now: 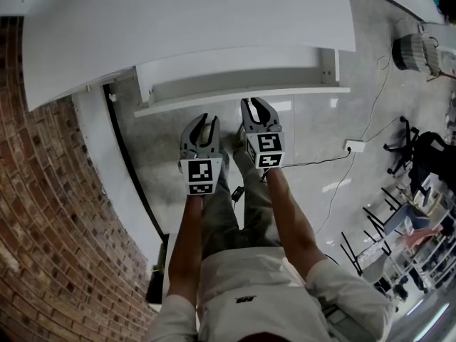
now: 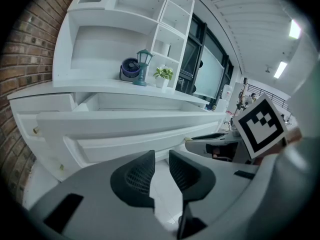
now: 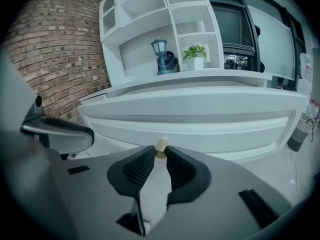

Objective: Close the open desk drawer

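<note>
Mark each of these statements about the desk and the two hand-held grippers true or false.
1. The white wooden desk drawer stands pulled out. True.
2. The right hand-held gripper is closed on the small brass drawer knob. True.
3. The left hand-held gripper holds a knob as well. False: its jaws are almost together with nothing between them.
4. A red lantern stands on the desk. False: the lantern is teal.
5. The wall beside the desk is plain white plaster. False: it is a red brick wall.
</note>
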